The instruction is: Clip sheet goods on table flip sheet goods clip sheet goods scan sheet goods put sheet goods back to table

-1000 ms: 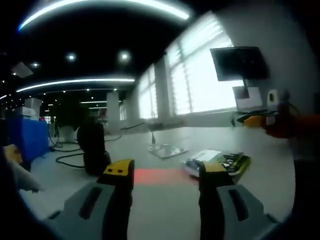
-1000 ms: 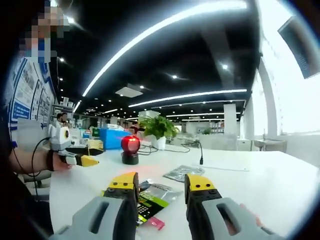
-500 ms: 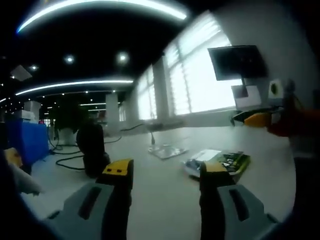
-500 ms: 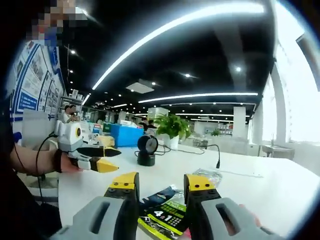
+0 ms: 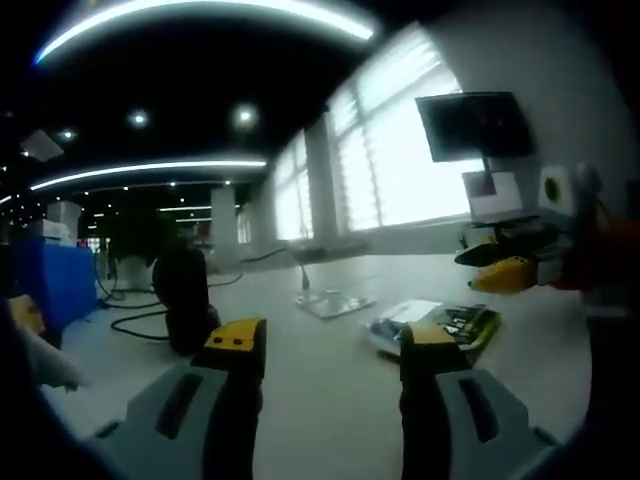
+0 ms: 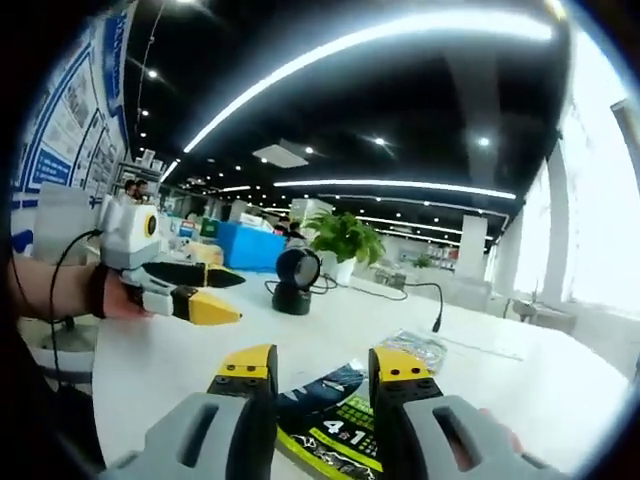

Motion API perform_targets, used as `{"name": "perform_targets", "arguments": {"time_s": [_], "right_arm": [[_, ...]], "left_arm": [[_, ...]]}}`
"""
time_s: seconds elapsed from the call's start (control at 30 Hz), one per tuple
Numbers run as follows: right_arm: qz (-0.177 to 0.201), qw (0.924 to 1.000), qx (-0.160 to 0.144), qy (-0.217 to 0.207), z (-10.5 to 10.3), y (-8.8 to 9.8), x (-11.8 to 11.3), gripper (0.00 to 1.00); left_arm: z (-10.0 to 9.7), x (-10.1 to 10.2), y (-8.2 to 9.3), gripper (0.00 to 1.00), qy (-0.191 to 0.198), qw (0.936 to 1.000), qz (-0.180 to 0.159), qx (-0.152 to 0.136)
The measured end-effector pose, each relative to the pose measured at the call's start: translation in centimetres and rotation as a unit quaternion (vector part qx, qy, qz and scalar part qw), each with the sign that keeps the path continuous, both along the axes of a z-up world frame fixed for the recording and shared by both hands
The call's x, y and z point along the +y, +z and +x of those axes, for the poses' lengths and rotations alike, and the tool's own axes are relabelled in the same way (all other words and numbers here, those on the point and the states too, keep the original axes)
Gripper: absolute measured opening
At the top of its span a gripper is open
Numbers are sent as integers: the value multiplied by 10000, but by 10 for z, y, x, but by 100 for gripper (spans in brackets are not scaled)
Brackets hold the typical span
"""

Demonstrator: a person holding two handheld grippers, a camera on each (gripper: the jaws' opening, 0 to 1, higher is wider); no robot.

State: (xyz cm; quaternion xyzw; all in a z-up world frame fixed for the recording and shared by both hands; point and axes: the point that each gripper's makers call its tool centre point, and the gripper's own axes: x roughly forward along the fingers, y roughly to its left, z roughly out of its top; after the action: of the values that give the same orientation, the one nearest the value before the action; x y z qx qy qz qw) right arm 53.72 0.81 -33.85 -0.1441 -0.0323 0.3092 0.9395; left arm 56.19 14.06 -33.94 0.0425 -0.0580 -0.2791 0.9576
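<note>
A green and black sheet packet [image 5: 445, 322] lies flat on the white table [image 5: 330, 400], to the right of my left gripper [image 5: 333, 346], which is open and holds nothing. My right gripper [image 5: 468, 272] comes in from the right just above the packet's far end, its jaws apart. In the right gripper view the same packet [image 6: 335, 420] lies between and beyond my right gripper [image 6: 322, 368], which is open over it. A hand at the left holds my left gripper [image 6: 240, 299], open, low over the table.
A black scanner [image 6: 293, 282] on a stand, also in the left gripper view [image 5: 186, 300], stands on the table behind. A clear packet [image 6: 415, 345] lies past the green one. A potted plant [image 6: 345, 237] and blue boxes [image 6: 245, 248] stand further back. A monitor [image 5: 475, 125] hangs by the windows.
The scanner's red light, lit a second ago, is off. My right gripper has come lower and closer to the green packet. My left gripper has hardly moved.
</note>
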Motion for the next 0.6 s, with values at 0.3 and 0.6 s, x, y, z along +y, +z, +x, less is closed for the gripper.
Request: {"name": "perform_targets", "arguments": {"time_s": [0.3,0.6], "right_arm": [[-451,9986,-261,-18,-4,-5,18,35],[-687,9974,-218,1,-2,-15,30,35]], "left_arm": [[-1,0,0,46,-9,10000,-21,1],[-3,-2,0,46,-50,10000,-34,21]]}}
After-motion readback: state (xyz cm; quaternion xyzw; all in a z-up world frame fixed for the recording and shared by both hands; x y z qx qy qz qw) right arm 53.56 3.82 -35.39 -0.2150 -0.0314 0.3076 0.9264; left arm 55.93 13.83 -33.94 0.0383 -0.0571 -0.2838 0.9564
